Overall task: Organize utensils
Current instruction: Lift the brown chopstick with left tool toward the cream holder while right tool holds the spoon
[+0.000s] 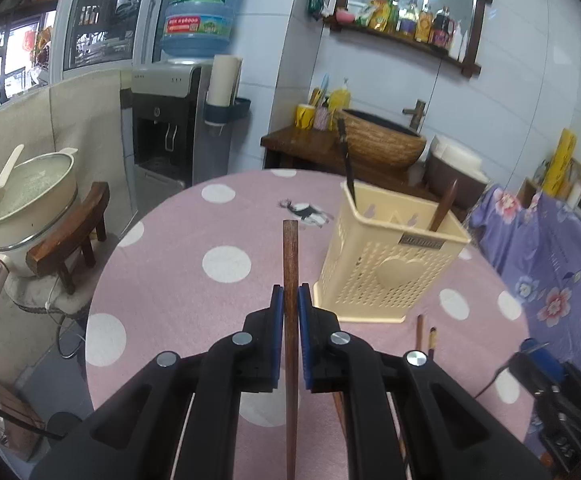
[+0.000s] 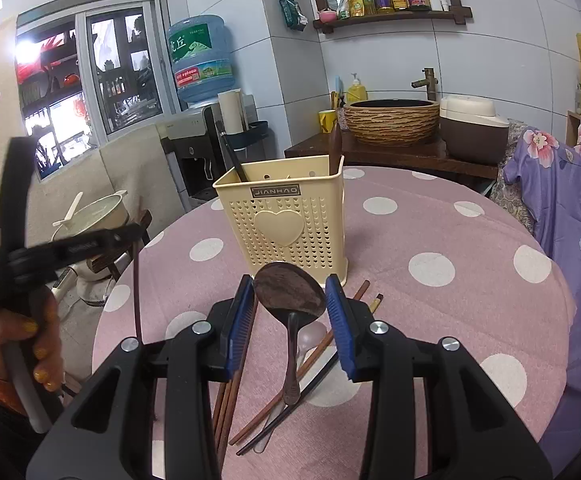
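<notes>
- Round table [image 2: 430, 232] under a pink cloth with white dots; tiled wall, water dispenser [image 1: 174, 120] and basin [image 1: 382, 140] behind.
- We see the left gripper [image 1: 290, 300] clenched on one brown chopstick [image 1: 289, 248], raised over the cloth.
- Cream utensil holder [image 2: 282, 216] stands mid-table, a black handle [image 2: 232, 156] and a wooden one [image 2: 334, 148] inside.
- Our right gripper [image 2: 290, 300] hangs with jaws apart around the dark wooden spoon [image 2: 290, 292]; we cannot tell whether the pads touch it.
- Loose chopsticks [image 2: 310, 364] lie beneath, just before the holder.
</notes>
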Demonstrator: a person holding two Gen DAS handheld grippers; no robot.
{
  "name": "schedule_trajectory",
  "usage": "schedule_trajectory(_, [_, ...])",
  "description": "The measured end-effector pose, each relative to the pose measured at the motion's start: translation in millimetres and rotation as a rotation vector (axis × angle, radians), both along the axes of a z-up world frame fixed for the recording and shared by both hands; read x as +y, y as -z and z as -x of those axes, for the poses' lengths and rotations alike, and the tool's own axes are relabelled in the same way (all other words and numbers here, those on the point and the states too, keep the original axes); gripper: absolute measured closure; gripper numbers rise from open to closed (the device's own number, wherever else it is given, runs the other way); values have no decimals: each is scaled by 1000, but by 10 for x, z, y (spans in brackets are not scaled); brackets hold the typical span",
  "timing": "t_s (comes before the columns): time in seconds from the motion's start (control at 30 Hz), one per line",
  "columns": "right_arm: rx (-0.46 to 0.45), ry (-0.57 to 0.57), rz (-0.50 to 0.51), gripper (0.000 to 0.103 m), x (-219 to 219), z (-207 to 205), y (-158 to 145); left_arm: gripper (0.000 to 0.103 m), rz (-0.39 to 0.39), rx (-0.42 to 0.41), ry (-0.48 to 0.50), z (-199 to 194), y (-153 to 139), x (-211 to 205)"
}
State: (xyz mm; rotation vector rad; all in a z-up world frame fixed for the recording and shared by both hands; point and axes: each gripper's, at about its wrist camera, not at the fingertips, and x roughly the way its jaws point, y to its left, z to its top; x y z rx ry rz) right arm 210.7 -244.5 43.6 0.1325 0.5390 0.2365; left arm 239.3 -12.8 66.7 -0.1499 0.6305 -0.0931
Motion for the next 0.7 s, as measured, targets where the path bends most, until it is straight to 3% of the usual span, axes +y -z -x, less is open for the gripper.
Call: schedule_trajectory(0.7, [-2, -20, -5, 65, 69, -65, -117, 94, 23, -67, 39, 96, -285, 52])
